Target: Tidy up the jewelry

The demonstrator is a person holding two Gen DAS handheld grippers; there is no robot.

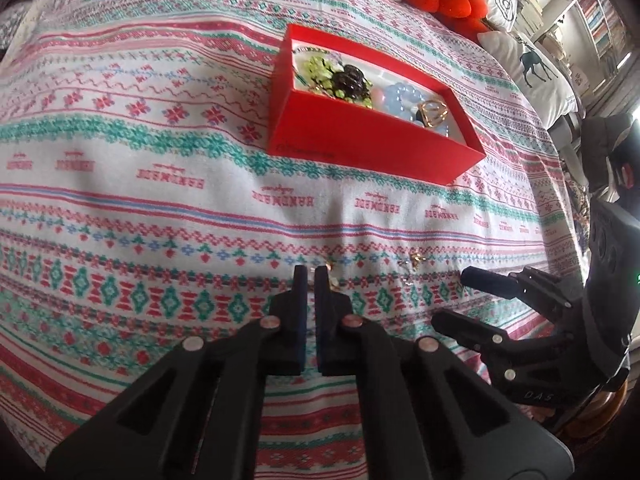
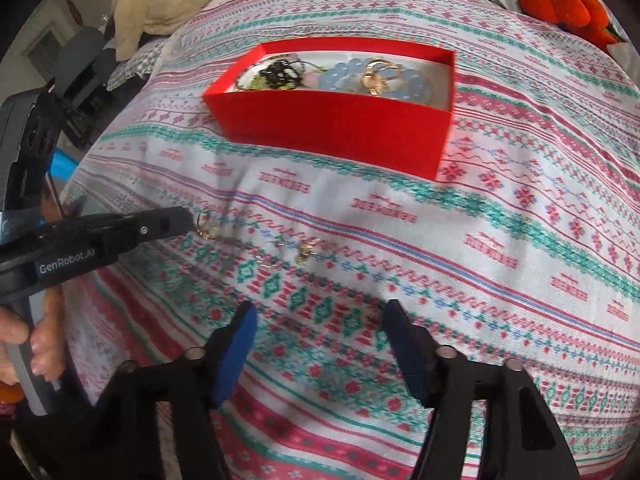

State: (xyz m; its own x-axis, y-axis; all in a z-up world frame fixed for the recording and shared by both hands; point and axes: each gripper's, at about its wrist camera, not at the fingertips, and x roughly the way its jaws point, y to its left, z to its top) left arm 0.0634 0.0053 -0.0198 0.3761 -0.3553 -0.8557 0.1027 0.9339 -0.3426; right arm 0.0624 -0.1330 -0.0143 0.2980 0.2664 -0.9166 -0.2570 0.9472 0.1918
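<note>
Red cardboard stands out first: in the left wrist view the red box sits far out on the patterned bedspread, with green, dark and pale blue beads and a gold ring inside. Near, the left gripper has its jaws together at a small gold earring; whether it is pinched I cannot tell. Another gold piece lies to the right.

In the right wrist view the right gripper hangs with jaws apart and nothing between them, over the bedspread; the left gripper's tip meets the earring at far left, and the box lies beyond
</note>
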